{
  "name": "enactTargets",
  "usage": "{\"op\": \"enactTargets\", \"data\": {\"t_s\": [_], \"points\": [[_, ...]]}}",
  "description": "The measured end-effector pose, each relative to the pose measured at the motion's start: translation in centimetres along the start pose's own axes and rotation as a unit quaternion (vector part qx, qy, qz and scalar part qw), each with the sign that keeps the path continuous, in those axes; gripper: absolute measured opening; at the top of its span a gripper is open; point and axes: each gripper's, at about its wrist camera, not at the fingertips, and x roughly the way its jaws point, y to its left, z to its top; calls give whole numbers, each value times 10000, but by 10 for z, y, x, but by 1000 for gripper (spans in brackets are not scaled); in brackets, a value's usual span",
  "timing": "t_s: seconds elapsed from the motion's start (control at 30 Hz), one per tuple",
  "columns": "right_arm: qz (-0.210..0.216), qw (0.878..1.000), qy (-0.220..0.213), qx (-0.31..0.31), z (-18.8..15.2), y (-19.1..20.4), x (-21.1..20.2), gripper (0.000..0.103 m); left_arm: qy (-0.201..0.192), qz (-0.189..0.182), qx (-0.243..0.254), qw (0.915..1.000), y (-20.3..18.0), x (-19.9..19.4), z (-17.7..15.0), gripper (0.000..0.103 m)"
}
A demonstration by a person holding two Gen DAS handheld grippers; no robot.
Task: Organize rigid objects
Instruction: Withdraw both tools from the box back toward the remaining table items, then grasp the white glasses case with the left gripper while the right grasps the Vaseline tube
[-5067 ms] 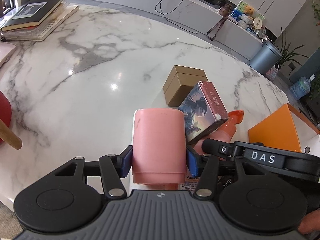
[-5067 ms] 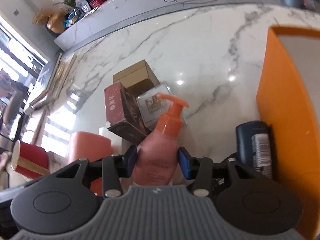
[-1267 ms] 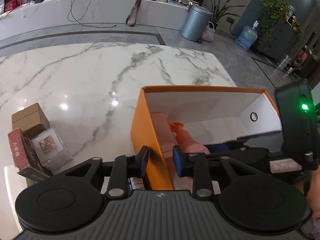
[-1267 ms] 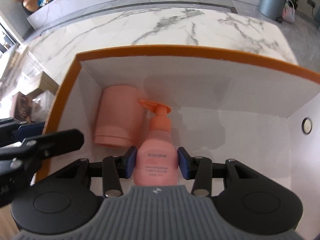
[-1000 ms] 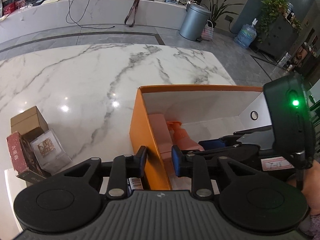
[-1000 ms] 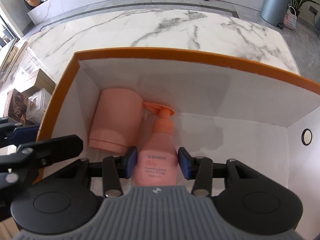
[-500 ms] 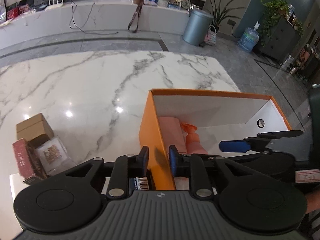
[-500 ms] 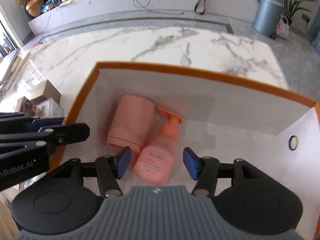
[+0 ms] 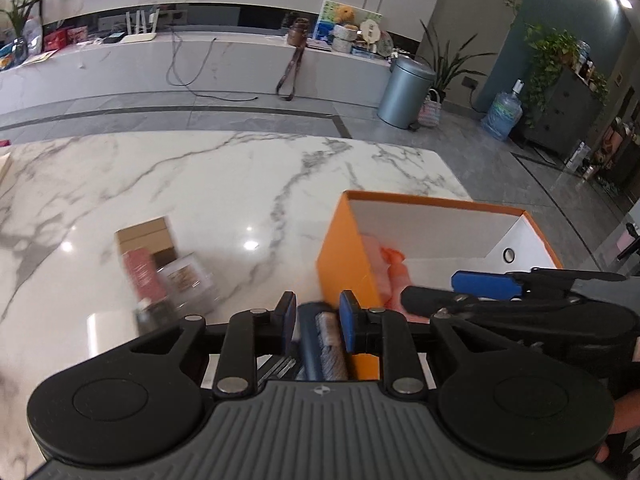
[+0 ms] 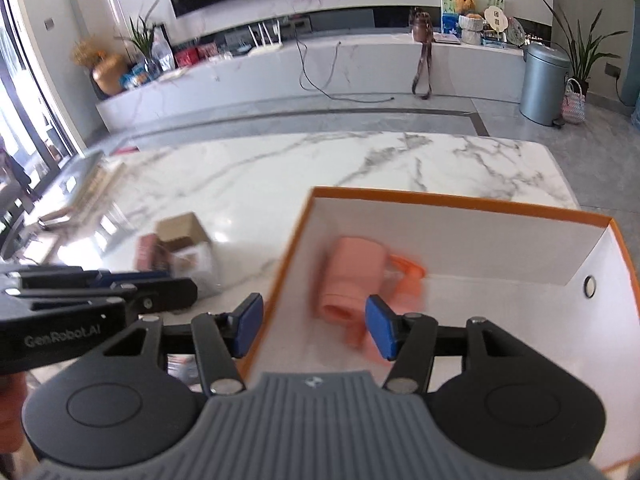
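My right gripper (image 10: 314, 330) has just opened and nothing sits between its pads — the pink pump bottle (image 10: 394, 292) it carried a second ago now lies released inside the orange box (image 10: 460, 199), touching the pink cup (image 10: 352, 280) beside it. My left gripper (image 9: 318, 322) is nearly closed and holds nothing; below its pads, just outside the box's near left wall, lies a dark blue bottle (image 9: 320, 344), not yet collected. Left of the box on the marble bench (image 9: 200, 176), a red carton (image 9: 142, 274), a clear case (image 9: 186, 280) and a brown cardboard box (image 9: 146, 236) remain huddled together. Judgement: two items stowed, four outstanding; the dark blue bottle looks the likeliest next pick.
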Motion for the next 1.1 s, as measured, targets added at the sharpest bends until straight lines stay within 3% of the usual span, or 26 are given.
{"op": "enactTargets", "data": {"t_s": [0.2,0.43,0.53,0.67,0.93,1.1], "points": [[437,9989,-169,78,-15,28,-16,56,86,127,-270,9995,31,-20,-21,26],[873,9961,-81,19,-35,69,-19,49,272,429,-660,9965,75,-37,-43,28],[1017,9946,159,-112,-45,89,-9,43,395,551,-802,9945,92,-37,-50,32],[1015,9932,544,-159,-53,109,14,42,624,746,-1031,9899,112,-27,-58,39],[990,9862,1310,-208,-65,132,65,42,843,816,-1176,9861,126,5,-56,63],[894,9810,1695,-290,-70,140,90,42,1132,1105,-1142,9808,132,28,-52,67]]}}
